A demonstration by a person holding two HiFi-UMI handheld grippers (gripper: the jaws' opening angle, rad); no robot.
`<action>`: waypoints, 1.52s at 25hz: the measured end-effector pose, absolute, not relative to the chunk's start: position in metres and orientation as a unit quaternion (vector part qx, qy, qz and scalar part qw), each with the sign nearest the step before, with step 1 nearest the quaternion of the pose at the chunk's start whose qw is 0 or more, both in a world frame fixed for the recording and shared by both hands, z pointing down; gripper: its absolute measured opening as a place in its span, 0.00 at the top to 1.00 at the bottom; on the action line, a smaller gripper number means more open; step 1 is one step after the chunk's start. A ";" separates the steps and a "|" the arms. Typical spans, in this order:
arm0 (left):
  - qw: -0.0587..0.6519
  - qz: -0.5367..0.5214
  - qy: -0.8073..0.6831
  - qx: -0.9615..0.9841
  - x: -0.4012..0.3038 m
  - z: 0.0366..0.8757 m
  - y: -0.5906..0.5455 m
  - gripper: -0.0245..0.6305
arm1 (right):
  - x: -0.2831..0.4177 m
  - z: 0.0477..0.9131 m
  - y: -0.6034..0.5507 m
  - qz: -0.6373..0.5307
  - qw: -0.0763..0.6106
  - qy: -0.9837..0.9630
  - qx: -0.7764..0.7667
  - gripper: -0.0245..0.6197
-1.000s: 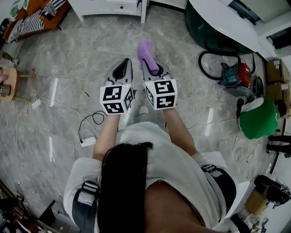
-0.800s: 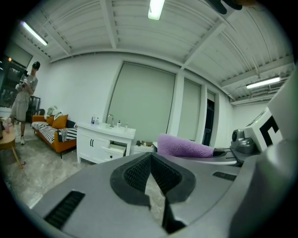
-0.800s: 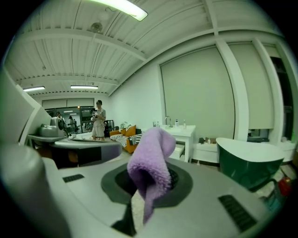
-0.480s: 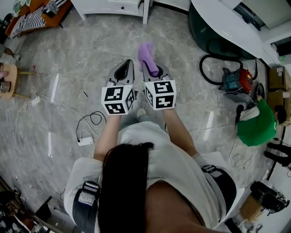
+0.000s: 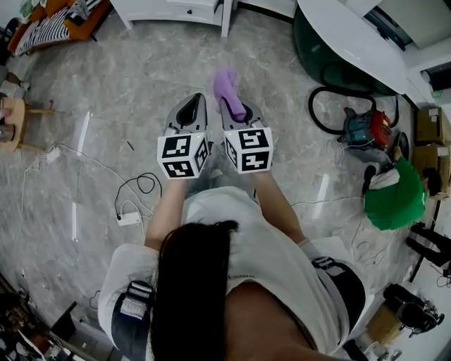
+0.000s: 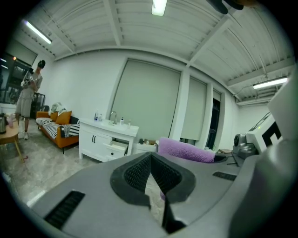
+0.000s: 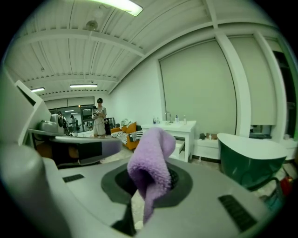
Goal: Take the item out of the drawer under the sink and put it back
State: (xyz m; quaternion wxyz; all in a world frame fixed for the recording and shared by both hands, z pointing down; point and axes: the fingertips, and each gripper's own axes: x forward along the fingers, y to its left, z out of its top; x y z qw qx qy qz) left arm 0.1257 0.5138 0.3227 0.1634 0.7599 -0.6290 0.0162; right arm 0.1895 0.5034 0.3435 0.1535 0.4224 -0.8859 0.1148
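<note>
Grey marble floor (image 5: 106, 84) filled most of the head view. A dark green bathtub (image 5: 313, 49) with a white rim stood in the upper right of that frame, and a white sink cabinet (image 5: 169, 10) ran along the top edge. In the left gripper view the cabinet (image 6: 98, 139) sat left of centre with one drawer (image 6: 116, 147) pulled open below the countertop. A red and teal vacuum cleaner (image 5: 361, 120) lay on the floor at the right, its black hose looped beside it, and a person in green (image 5: 396, 194) crouched near the right edge.

At the centre of the head view the two grippers were held side by side, well away from the cabinet. The left gripper (image 5: 200, 97) was closed, its ribbed pads meeting at the tips with nothing between them. The right gripper (image 5: 227, 103) was clenched on a purple cloth (image 5: 227, 83). In the right gripper view the cloth (image 7: 151, 158) rose from between the pads, folded over at the top and leaned right, its lower end pinched in the jaws. From the left gripper view the cloth (image 6: 186, 150) showed just right of that gripper's tips.
</note>
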 end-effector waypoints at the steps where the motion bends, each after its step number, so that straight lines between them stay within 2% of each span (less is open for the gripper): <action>1: 0.163 0.016 -0.629 0.760 0.125 0.324 0.512 0.96 | 0.189 0.345 0.502 0.115 0.154 -0.885 0.424 0.88; 14: 0.153 0.021 -0.619 0.770 0.103 0.326 0.449 0.96 | 0.175 0.345 0.437 0.111 0.148 -0.875 0.448 0.88; 38: 0.167 0.030 -0.604 0.778 -0.003 0.329 0.268 0.96 | 0.065 0.343 0.267 0.119 0.159 -0.867 0.456 0.88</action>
